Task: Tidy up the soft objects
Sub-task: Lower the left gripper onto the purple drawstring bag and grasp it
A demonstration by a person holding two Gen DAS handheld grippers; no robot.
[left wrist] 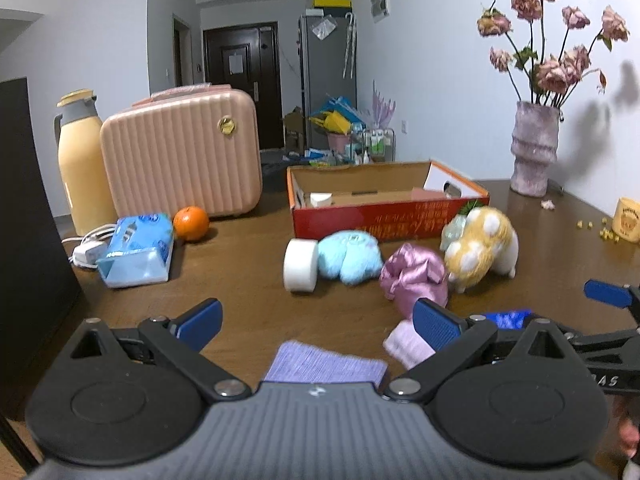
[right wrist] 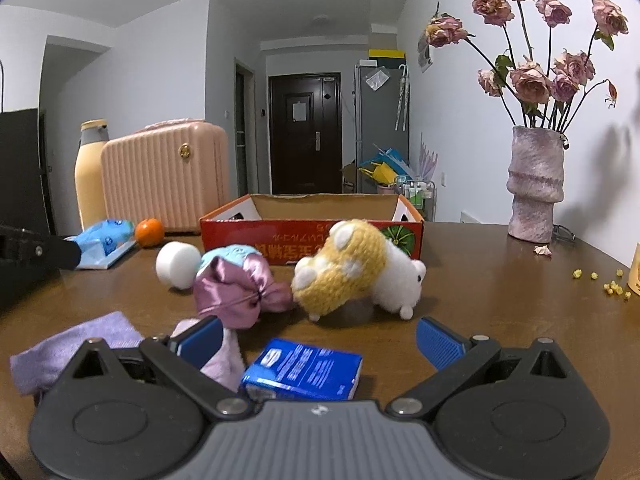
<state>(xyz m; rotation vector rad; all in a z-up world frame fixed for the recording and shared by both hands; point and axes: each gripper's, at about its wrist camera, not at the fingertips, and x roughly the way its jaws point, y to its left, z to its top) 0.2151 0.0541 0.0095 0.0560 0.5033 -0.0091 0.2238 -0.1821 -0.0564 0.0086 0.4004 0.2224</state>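
Observation:
Soft things lie on the brown table in front of an open red cardboard box: a yellow-and-white plush, a shiny pink fabric bundle, a light blue plush and a white roll. A lilac cloth and a pale pink sock lie nearest. My left gripper is open and empty above the lilac cloth. My right gripper is open and empty above a blue tissue pack.
A pink suitcase, a yellow thermos, an orange, a blue wipes pack and a white charger stand at the left. A vase of dried roses and a yellow cup stand at the right.

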